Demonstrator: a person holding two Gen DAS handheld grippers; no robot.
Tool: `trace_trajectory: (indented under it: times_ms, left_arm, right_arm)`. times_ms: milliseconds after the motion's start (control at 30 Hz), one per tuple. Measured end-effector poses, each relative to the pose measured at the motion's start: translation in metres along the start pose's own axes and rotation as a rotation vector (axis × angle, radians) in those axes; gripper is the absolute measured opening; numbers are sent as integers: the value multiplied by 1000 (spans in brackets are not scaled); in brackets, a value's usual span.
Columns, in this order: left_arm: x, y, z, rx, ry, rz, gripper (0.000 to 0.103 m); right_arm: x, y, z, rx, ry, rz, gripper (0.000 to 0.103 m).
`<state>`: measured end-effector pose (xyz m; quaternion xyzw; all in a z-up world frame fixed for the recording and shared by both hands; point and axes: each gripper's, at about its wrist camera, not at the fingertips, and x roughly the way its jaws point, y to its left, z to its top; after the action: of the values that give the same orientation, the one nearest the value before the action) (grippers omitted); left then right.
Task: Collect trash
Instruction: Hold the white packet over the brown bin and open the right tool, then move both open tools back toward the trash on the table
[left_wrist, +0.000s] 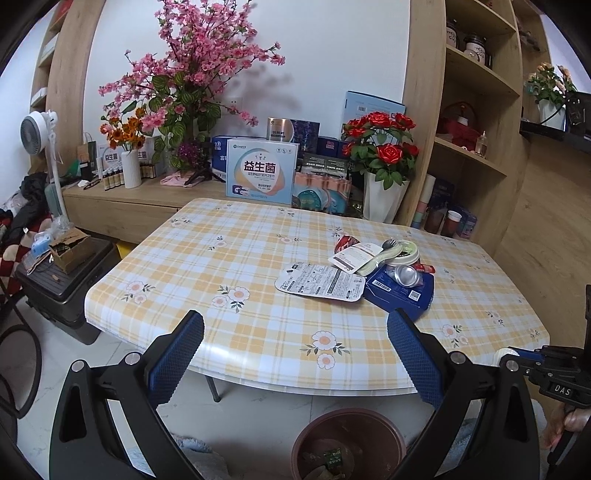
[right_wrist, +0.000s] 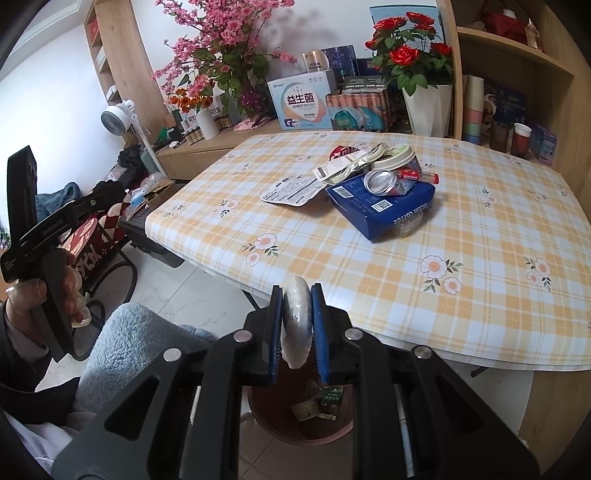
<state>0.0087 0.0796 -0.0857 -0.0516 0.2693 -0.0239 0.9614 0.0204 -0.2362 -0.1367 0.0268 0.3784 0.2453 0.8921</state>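
Observation:
A pile of trash lies on the checked tablecloth: a blue box (left_wrist: 400, 291) (right_wrist: 384, 206), a crushed silver can (left_wrist: 406, 275) (right_wrist: 380, 181), a white printed wrapper (left_wrist: 319, 282) (right_wrist: 290, 190), a round lid (left_wrist: 404, 253) and small packets. A brown trash bin (left_wrist: 347, 443) (right_wrist: 303, 410) stands on the floor by the table's near edge, with wrappers inside. My left gripper (left_wrist: 295, 332) is open and empty above the table edge. My right gripper (right_wrist: 296, 295) is shut on a whitish ring-shaped piece of trash (right_wrist: 295, 321), above the bin.
The table (left_wrist: 229, 266) fills the middle. Behind it a low shelf carries flower vases (left_wrist: 384, 195), boxes (left_wrist: 260, 171) and bottles. A black case (left_wrist: 62, 284) and a fan (left_wrist: 40, 136) stand left of the table. Wooden shelving (left_wrist: 476, 110) rises at right.

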Motion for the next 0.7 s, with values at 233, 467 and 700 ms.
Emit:
trace_trajectory:
  times_ms: [233, 467, 700]
  left_arm:
    - [-1, 2, -2, -5, 1, -1, 97]
    - [-3, 5, -3, -13, -1, 4, 97]
    - [-2, 6, -4, -13, 3, 1, 97]
  right_arm:
    - [-1, 9, 1, -11, -4, 23, 19]
    - [-8, 3, 7, -2, -37, -27, 39]
    - [-24, -20, 17, 21, -120, -166, 97]
